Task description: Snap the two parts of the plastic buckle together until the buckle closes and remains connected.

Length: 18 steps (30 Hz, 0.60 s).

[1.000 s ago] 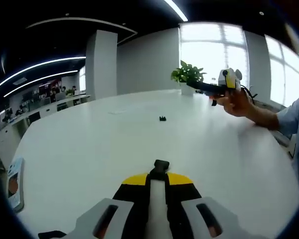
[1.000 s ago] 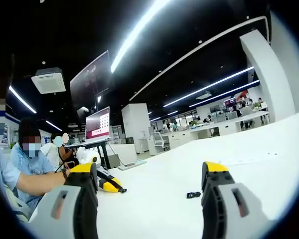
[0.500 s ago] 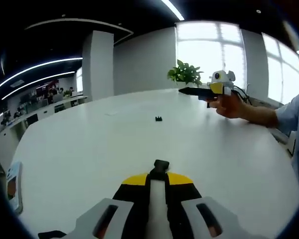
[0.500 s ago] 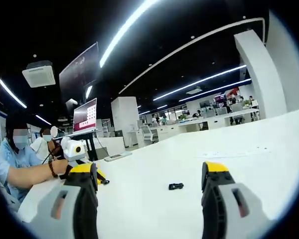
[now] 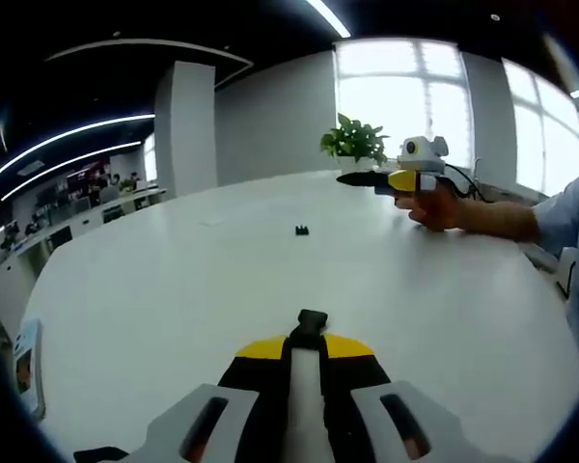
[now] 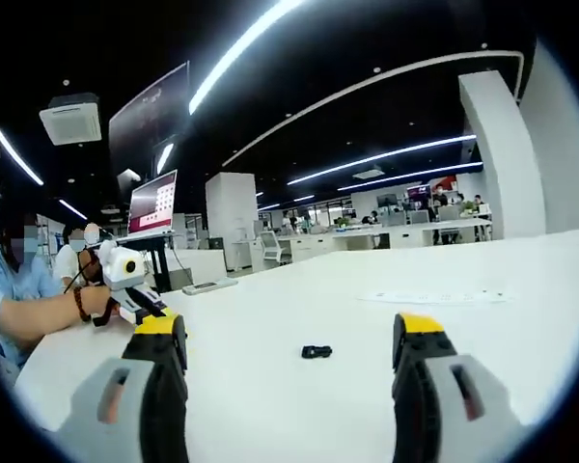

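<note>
White and broad, the counter ran away under long ceiling light strips, with open office space beyond. From the left tongs, whose jaws were pressed together, a small black buckle part stuck out at the tips; it looked clamped there, resting just above the surface. Farther out in the left gripper view, well apart from those tips, the other buckle piece lay loose on the bare white top. Beyond it a hand held the right tongs low over the far side, near a potted plant by the windows. In the right gripper view the right tongs stood wide apart and held nothing, with the loose buckle piece lying on the counter between and beyond the two tips. Off to one side a person's hand held the left tongs, and a monitor on a stand rose behind. Along the counter's near edge lay a flat card or phone. Both halves seemed tiny, light and hard, with slick moulded faces, so I judged the loose one would skate or flip if nudged. Taking it across its flat sides near the rear, leaving the mating end free, looked the sounder hold. Which half carried the prongs was too small to tell.
</note>
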{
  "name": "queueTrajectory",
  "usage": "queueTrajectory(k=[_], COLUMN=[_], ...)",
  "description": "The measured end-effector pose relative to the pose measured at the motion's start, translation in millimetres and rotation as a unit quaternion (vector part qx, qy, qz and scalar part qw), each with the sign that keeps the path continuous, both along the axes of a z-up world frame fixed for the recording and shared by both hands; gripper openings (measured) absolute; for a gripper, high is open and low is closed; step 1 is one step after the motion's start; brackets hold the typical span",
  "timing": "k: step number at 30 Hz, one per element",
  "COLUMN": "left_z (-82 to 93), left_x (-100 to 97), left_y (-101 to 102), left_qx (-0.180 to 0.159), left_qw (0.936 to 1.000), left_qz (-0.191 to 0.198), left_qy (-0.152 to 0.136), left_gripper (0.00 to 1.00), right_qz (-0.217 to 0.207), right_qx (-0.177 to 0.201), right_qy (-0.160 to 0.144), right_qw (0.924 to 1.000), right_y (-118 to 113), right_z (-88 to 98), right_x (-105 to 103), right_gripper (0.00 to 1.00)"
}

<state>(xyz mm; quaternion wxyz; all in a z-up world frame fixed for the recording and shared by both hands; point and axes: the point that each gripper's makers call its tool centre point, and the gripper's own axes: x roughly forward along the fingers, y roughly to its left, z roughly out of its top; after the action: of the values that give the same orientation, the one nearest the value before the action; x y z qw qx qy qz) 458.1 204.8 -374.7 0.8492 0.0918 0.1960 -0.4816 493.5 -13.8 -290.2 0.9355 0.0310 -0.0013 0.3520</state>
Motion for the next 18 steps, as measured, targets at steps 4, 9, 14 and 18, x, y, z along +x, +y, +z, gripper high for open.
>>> queueTrajectory(k=[4,9,14,18], left_z=[-0.8,-1.5,-2.1,-1.1], left_x=[-2.2,-4.1,-7.3,-2.6], left_y=[-1.6,-4.2,-5.2,-5.7], left_qx=[-0.005,-0.012,-0.029,-0.038], left_qw=[1.0,0.9999,0.9996,0.9993], left_qz=[0.001,-0.001,0.002,0.0], left_qy=[0.0,0.002,0.003,0.006], left_gripper=[0.11,0.11,0.11,0.11], right_qz=[-0.003,-0.012,-0.038,-0.062], right_qx=[-0.017,-0.027,-0.044,-0.061], right_qy=[-0.01,-0.021,-0.039,-0.04], right_qw=[0.9998,0.9994,0.9975,0.9954], right_y=[2.8,-0.1,-9.6,-20.1], right_z=[-0.9,-0.8,2.0,-0.5], right_x=[-2.0,0.4,10.2,19.3], right_gripper=[0.9,0.93,0.94,0.95])
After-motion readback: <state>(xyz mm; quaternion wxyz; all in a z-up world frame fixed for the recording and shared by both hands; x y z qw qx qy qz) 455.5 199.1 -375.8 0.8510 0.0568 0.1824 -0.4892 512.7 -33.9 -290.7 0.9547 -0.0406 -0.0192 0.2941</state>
